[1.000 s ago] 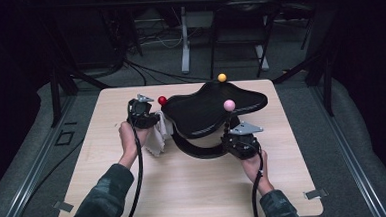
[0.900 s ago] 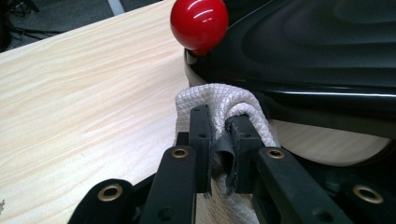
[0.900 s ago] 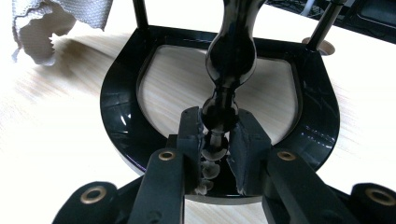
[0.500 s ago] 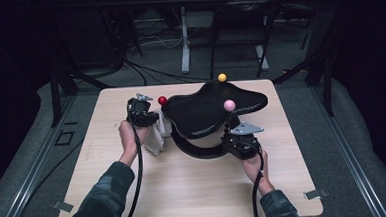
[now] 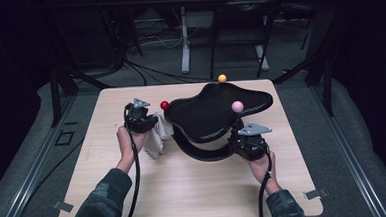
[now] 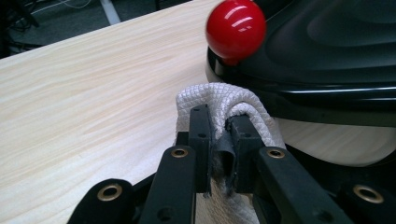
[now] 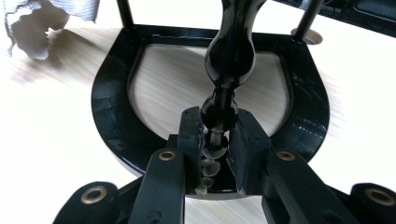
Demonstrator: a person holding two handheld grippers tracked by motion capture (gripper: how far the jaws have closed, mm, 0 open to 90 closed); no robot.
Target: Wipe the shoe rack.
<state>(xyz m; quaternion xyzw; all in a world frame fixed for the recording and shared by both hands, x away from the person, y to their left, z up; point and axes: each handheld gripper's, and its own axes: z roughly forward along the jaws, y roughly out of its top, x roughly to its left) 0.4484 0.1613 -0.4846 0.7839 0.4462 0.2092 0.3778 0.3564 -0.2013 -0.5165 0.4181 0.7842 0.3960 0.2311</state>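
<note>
**Wiping a black stand while the other gripper steadies it**

A person sits at the near edge of a pale wooden table (image 5: 110, 193), a two-jaw gripper in each hand.

At the left, the left gripper (image 6: 218, 128) has its jaws pinched tight on a folded white quilted cloth (image 6: 219, 98). The fold is pressed against the left rim of a glossy black curved tray top (image 5: 216, 110), just below a red ball knob (image 6: 236, 27). The rest of the cloth hangs down toward the table.

In the middle stands the thing being cleaned: a black stand, possibly a jewellery or display stand, though its use is hard to tell. It has a wavy, shiny top, a horseshoe-shaped base (image 7: 112, 107) flat on the wood, and thin posts between. An orange ball knob (image 5: 222, 78) sits at its far edge and a pink ball knob (image 5: 237, 106) toward its right.

At the right, the right gripper (image 7: 218, 140) is closed narrowly around a turned black post (image 7: 231, 51) just above the base.

What could go wrong: pushing the cloth sideways too hard could tip or slide the light stand if the right grip slips on the smooth post. The cloth could also snag on the red knob and pull out of the jaws.
</note>
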